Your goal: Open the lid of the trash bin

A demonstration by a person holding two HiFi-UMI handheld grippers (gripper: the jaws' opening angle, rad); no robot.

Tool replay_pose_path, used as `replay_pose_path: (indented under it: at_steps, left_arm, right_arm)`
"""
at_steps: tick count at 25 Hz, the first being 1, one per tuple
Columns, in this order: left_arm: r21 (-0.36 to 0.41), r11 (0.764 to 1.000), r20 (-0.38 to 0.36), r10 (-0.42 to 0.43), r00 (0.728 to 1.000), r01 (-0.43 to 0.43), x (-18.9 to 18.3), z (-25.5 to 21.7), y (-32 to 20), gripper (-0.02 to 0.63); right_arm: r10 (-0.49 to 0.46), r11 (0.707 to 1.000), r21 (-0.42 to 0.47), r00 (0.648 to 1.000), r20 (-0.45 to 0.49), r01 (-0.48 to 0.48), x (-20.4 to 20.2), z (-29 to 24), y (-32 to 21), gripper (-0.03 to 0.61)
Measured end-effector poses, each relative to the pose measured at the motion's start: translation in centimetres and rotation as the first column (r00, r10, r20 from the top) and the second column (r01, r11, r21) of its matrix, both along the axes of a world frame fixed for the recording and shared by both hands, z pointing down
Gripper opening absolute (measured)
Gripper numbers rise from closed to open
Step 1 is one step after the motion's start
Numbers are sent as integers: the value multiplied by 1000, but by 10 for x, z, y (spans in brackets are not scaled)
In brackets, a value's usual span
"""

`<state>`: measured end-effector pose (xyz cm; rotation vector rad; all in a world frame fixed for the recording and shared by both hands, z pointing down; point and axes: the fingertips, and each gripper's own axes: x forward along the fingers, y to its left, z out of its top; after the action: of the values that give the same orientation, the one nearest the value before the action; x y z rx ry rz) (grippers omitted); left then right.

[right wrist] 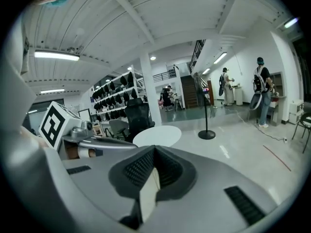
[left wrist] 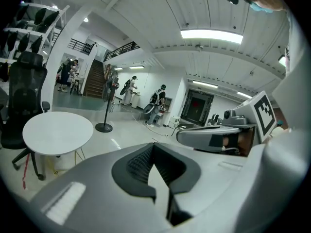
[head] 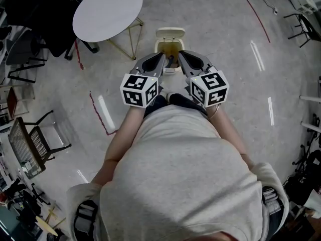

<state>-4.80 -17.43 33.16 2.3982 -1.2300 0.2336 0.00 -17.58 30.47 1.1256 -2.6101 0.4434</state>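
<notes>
Both your claws are clenched on nothing right now, left claw (head: 161, 58) and right claw (head: 183, 57) side by side, tips pointing forward (their own cameras only catch the room, not the bin). The trash bin (head: 169, 48) sits on the floor just beyond and below the tips, between the two. Its lid (head: 170, 32) looks tipped up at the far side, so I'd guess the opening step is about done. If it isn't, drop a tip down to the lid's edge.
</notes>
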Motion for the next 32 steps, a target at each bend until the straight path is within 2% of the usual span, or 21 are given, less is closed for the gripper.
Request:
replay_pose_path:
  at_steps: [5,17,23,32]
  left_arm:
    - [-28,1000,-16,-2,1000,1,1,7,3,9]
    - [-42,999,-15,0,1000,-1,5,10,3,9]
    - [-53,998,-14,25,1000,-25,13,13,3,9]
    - [-38,998,11,59,998,-58,21,14,2,9]
  right_arm:
    - [-13,1000,-8,1000,-6,13,-2,3,3,6]
    - [-36,999,-7,999,-40,36,-2,8,7,6]
    - [-49,999,-17,999,-11,48,-1,6,9,6]
    - [-53,999,-14,998,-22,53,1,6,7,6]
